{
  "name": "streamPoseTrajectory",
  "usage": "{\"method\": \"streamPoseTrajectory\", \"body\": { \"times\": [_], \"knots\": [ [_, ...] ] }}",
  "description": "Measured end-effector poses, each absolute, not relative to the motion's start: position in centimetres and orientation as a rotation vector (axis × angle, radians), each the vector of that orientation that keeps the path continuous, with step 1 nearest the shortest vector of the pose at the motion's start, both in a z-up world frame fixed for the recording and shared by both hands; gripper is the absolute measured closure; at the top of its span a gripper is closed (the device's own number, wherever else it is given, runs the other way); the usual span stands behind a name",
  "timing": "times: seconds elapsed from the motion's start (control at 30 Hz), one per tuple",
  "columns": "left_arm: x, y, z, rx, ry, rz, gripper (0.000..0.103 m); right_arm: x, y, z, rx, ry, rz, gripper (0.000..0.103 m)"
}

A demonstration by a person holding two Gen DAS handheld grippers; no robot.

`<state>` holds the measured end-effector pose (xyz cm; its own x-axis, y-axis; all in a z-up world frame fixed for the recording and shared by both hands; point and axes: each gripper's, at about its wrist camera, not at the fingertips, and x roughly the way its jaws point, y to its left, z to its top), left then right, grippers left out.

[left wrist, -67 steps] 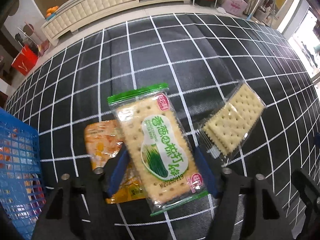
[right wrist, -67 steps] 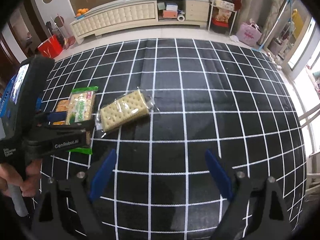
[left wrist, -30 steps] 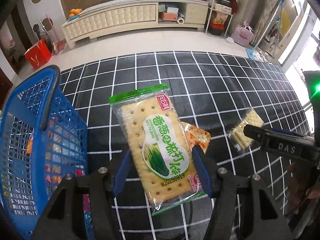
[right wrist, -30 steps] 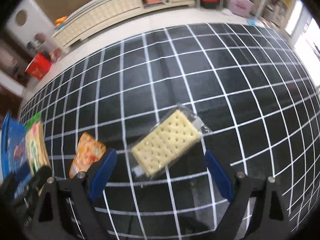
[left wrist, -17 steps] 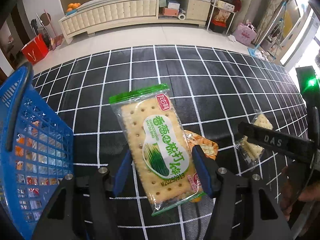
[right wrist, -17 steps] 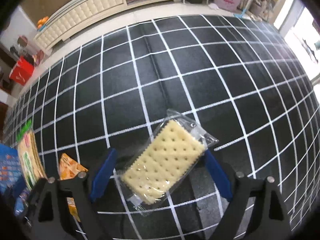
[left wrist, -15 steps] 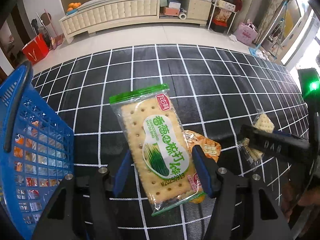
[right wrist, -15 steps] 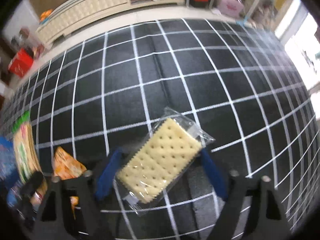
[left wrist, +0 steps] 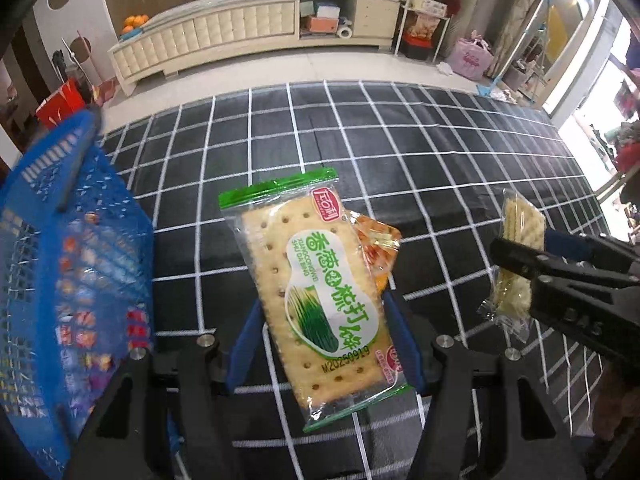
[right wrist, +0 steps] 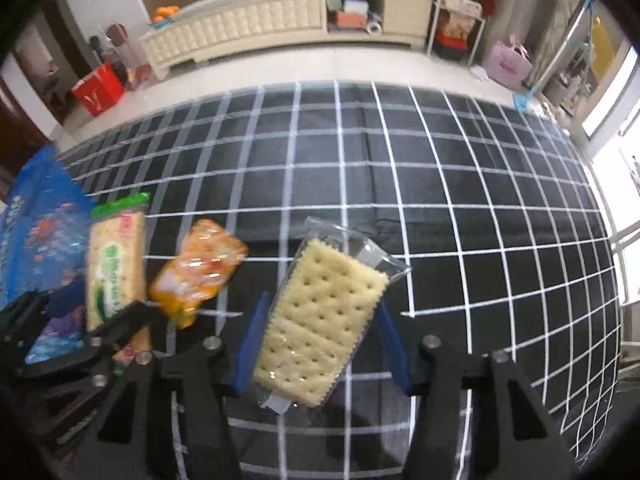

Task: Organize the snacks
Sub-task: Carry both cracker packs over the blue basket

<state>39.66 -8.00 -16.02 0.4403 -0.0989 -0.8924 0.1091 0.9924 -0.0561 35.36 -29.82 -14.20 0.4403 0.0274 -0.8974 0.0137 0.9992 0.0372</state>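
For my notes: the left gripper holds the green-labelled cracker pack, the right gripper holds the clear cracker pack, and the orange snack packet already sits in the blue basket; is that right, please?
Not quite: the orange snack packet lies on the checked cloth, outside the blue basket, as the right wrist view shows. The left gripper does hold the green-labelled cracker pack, and the right gripper the clear cracker pack.

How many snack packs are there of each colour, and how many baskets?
Green-trimmed cracker pack, held in the left gripper: 1
Clear cracker pack, held in the right gripper: 1
Orange snack pack, lying on the checked cloth: 1
Blue basket, its contents too blurred to count: 1
Total: 3 snack packs and 1 basket, 4 things.
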Motion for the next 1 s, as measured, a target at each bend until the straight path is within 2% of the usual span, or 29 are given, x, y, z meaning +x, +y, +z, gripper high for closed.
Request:
{"method": "streamPoseTrajectory", "body": {
  "times": [0.47,1.0],
  "knots": [
    [30.8,-4.1,-5.6,0.009,0.923,-0.128,0.045,28.4,-22.4,-4.1,-0.02,0.916,0.104,0.045],
    [22.4,5.0,-0.1,-0.002,0.815,-0.088,0.045,23.2,-14.5,0.0,-0.089,0.798,0.25,0.045]
  ]
}}
